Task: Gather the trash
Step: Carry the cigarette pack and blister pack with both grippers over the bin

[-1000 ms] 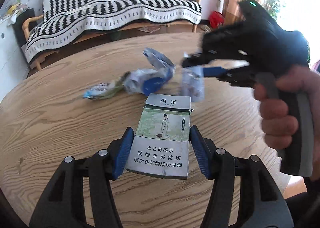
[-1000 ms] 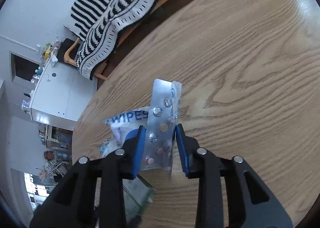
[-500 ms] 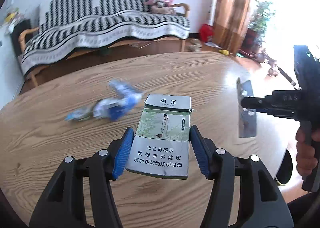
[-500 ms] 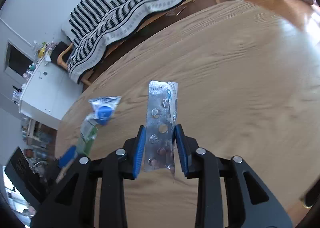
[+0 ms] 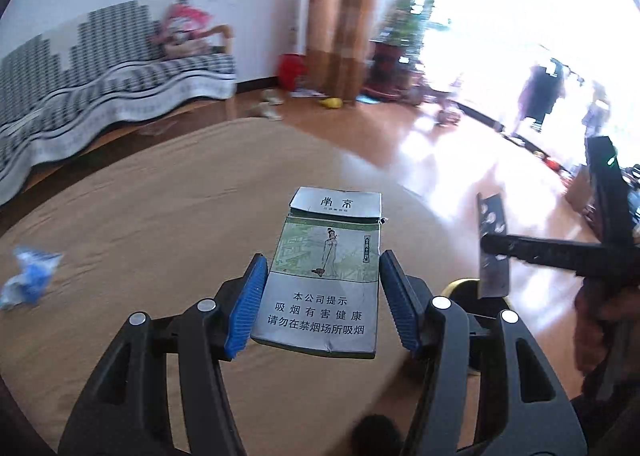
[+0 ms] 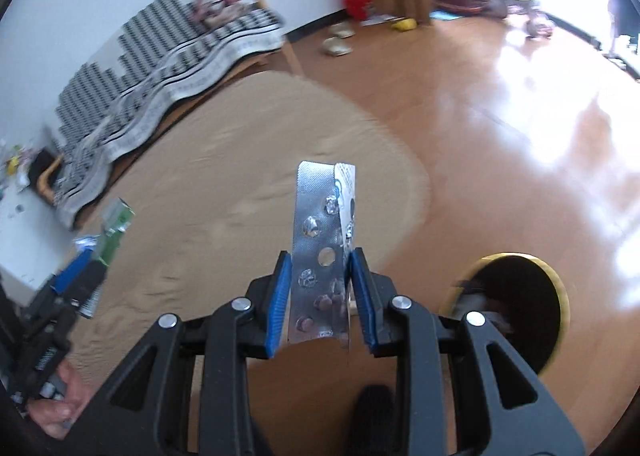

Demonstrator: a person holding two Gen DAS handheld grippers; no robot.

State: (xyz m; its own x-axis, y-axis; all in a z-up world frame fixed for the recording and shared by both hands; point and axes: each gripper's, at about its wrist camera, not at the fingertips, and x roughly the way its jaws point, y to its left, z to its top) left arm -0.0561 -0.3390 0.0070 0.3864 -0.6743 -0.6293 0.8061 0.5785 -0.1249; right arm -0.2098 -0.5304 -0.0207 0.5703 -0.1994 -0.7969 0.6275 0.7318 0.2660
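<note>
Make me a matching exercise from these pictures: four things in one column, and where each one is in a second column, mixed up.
Things:
1. grey and green cigarette pack
2. silver foil pill blister strip
3. crumpled blue and white wrapper
4. round black bin with a gold rim

Places:
A. on the floor
B. left tongs
C. on the round wooden table
D. right tongs

Pairs: 1-B, 2-D, 3-C, 4-A

cigarette pack [image 5: 325, 280]: "南京" on lid, "本公司提示 吸烟有害健康" warning below

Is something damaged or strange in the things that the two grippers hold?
Yes. The grey-green cigarette pack in the left gripper is torn where its lid joins. The silver foil pill blister in the right gripper is bent, with punched-out pockets.
</note>
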